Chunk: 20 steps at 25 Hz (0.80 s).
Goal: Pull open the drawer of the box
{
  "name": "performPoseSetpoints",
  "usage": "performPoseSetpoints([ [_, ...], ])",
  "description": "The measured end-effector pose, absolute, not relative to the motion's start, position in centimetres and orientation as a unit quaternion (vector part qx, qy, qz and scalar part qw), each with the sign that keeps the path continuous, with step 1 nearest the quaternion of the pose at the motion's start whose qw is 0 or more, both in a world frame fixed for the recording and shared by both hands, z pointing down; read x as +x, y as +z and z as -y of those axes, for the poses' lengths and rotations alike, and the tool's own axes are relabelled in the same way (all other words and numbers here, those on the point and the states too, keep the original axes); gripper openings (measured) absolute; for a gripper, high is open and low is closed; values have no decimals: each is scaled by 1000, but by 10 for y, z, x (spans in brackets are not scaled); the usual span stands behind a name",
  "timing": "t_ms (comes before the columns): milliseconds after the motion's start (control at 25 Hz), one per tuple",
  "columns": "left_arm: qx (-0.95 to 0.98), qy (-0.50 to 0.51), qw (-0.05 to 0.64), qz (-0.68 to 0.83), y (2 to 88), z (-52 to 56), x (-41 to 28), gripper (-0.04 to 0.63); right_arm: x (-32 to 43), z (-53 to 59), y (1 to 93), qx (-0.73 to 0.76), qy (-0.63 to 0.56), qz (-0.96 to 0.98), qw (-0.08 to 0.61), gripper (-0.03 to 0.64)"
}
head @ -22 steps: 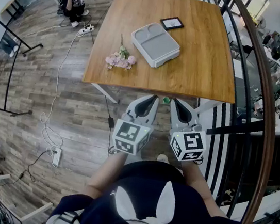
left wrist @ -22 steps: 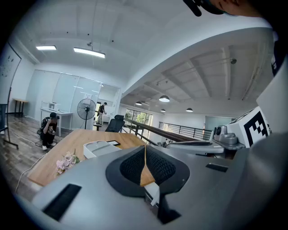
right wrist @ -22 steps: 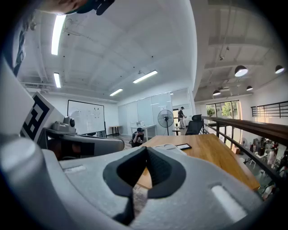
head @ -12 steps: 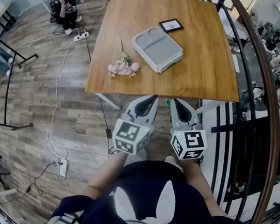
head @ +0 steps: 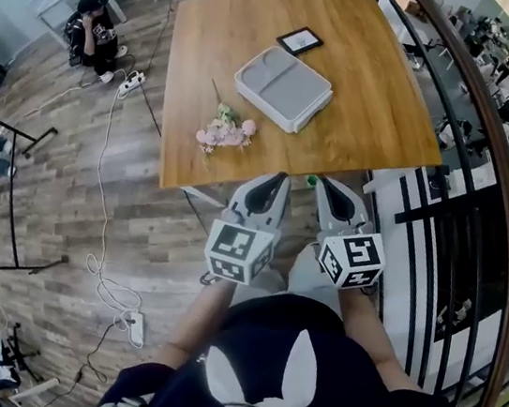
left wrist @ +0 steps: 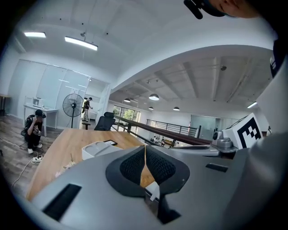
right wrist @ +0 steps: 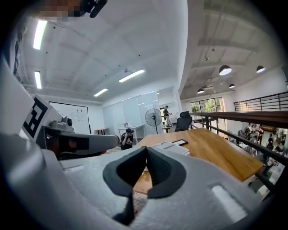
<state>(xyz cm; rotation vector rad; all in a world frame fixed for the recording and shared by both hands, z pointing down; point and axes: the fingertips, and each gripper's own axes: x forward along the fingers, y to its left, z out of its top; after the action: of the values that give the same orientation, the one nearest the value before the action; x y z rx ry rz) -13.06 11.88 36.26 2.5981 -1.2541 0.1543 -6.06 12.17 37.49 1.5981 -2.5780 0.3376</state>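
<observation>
Grey box (head: 283,86) lies well ahead of your left gripper (head: 277,182) and right gripper (head: 323,187), both with jaws closed and empty, short of the table (head: 390,123) edge; its drawer front cannot be made out, so a one-handed, unbraced pull would likely drag the whole box toward you.

Wood-plank floor (head: 50,177), wooden table (head: 380,122), dark railing (right wrist: 252,118), ceiling strip lights (left wrist: 81,43).

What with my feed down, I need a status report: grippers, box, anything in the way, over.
Left gripper and right gripper shut, empty, at near edge of table. Box untouched, drawer not out. Flowers lie left of the approach.
</observation>
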Motion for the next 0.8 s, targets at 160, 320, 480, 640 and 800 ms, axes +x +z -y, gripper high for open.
performPoseSetpoints([
  [160,896,55,133,420,380,-113,-127,25,-46,-109,385,532,123,836,52,-2],
  [320,895,63,140,420,386,-98,-118,25,-35,-93,397,522,135,840,65,-2],
  [480,902,75,118,408,375,-73,-106,25,-25,-66,400,513,144,844,63,-2],
  [640,901,80,114,410,378,-45,-104,25,-20,-30,399,512,144,845,49,-2],
  [800,899,87,113,414,381,-21,-97,25,-13,0,400,506,157,848,35,-2],
])
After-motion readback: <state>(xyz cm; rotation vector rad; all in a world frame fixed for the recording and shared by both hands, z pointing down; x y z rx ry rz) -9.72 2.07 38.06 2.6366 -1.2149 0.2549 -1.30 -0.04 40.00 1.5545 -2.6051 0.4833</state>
